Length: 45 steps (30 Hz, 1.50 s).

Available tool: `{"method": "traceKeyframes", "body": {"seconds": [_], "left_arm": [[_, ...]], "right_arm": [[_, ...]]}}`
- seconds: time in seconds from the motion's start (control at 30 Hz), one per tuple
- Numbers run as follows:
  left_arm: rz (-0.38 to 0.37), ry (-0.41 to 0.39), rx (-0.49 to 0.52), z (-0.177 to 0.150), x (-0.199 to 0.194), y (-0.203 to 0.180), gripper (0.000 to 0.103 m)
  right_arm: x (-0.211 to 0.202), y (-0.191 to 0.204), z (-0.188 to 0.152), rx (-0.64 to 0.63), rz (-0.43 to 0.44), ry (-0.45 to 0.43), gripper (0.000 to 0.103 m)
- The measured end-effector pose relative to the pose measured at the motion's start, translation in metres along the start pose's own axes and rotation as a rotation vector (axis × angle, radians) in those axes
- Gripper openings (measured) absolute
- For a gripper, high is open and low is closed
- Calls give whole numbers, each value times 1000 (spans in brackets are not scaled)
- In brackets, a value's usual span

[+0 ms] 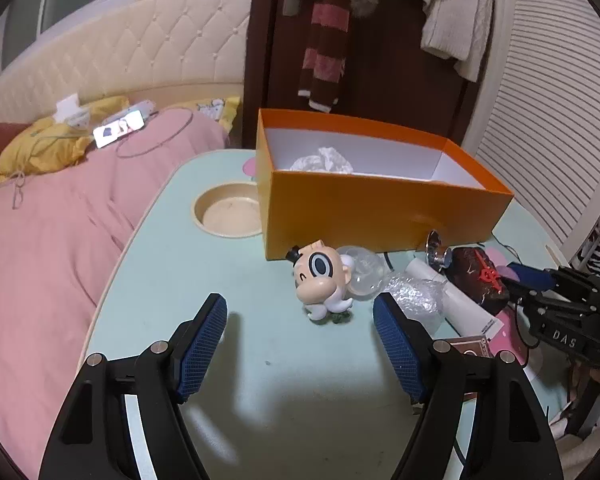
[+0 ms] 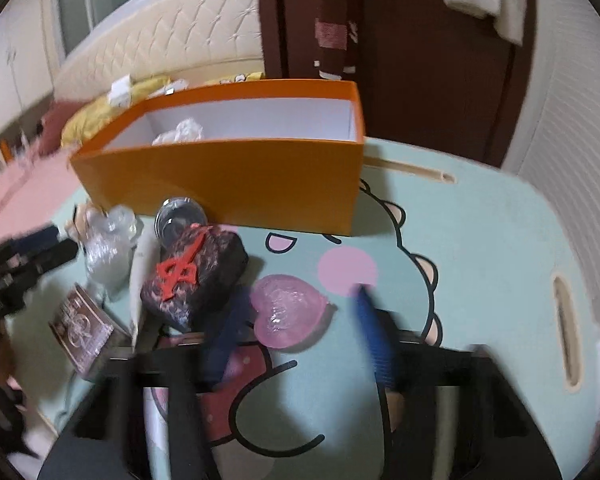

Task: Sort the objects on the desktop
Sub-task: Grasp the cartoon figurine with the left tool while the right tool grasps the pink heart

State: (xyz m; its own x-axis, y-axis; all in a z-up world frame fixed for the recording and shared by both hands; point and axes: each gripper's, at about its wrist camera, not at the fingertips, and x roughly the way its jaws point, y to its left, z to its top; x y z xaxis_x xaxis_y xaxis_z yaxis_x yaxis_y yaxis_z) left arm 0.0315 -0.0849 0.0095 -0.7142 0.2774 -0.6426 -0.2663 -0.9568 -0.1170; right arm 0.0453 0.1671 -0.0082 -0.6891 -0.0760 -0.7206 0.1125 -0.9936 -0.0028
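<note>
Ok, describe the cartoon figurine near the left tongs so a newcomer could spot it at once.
Start at the orange box on the pale green table. Just in front of its near wall, left of the bubble wrap and dark pouch, stands the figurine. It alone has a face: cream head, one huge dark eye, tiny black hat.

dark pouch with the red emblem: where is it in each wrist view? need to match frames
Left wrist: the dark pouch sits at right of centre, on the table right of the cartoon figurine, beside the right hand-held gripper.
Right wrist: the pouch is left of centre, just left of the pink heart.
Shared landmark: the orange box, directly behind the pouch in both.
</note>
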Motion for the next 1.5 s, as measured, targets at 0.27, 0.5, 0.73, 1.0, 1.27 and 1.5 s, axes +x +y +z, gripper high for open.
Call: {"method": "traceKeyframes", "body": {"seconds": [0.27, 0.5, 0.73, 1.0, 1.27, 1.5], "left_arm": [[-30, -3, -4, 7, 3, -6, 75], [-74, 48, -95, 21, 21, 0, 75], [-52, 90, -97, 23, 30, -1, 59], [-47, 24, -69, 12, 16, -5, 33], [-11, -86, -35, 5, -9, -8, 33], [-32, -134, -38, 7, -19, -8, 33]], "right_arm": [[-4, -11, -4, 50, 71, -14, 40], [-6, -11, -3, 63, 91, -18, 40], [-6, -12, -2, 77, 109, -21, 40], [-6, -11, -1, 80, 109, -19, 40], [-8, -11, -3, 88, 113, -30, 40], [-14, -15, -3, 104, 120, -64, 40]]}}
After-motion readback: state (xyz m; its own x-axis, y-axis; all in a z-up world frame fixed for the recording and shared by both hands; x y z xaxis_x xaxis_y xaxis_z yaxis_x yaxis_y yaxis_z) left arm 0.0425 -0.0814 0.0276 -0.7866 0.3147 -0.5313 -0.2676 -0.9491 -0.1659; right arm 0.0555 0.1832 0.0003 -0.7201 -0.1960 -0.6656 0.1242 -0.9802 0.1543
